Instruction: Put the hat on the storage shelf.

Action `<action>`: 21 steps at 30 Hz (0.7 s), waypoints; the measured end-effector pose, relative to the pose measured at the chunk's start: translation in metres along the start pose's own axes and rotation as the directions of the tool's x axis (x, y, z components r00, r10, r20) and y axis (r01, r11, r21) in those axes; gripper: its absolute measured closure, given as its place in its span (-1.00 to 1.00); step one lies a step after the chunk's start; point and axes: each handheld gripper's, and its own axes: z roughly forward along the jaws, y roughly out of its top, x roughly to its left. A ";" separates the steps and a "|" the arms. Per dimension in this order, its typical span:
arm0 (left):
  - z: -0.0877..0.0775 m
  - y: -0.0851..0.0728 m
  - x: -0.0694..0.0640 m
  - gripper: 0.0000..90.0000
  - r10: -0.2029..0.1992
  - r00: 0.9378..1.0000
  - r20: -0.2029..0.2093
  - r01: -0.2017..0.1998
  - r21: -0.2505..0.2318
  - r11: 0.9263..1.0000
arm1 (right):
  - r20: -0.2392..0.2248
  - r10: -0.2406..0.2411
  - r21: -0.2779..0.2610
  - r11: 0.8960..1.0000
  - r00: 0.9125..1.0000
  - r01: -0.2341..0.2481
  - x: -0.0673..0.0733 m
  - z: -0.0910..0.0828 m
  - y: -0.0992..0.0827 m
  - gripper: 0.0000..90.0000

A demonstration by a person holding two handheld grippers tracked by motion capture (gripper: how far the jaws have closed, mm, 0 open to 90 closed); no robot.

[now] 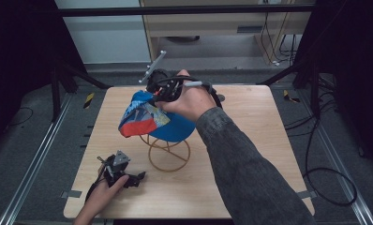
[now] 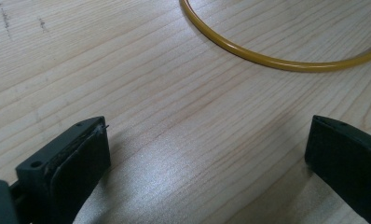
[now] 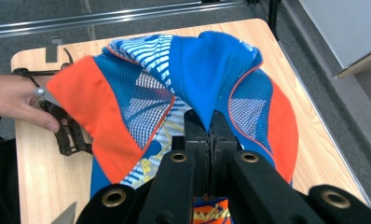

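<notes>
A blue and orange cap with mesh panels hangs over the top of a yellow wire stand in the middle of the wooden table. My right gripper is shut on a fold of the cap's blue cloth, its jaws pressed together. My left gripper rests low at the table's front left. Its jaws stand wide apart with bare wood between them. The stand's yellow base ring lies just beyond them.
Metal rails run along the floor on both sides of the table. Black frame poles and cables stand at the back and right. In the right gripper view, the other hand and its gripper sit behind the cap's orange brim.
</notes>
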 end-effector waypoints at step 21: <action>0.000 0.000 0.000 -1.00 -0.001 1.000 0.000 0.001 0.000 1.000 | -0.015 0.014 0.031 0.999 1.000 -0.014 0.001 0.011 -0.005 0.85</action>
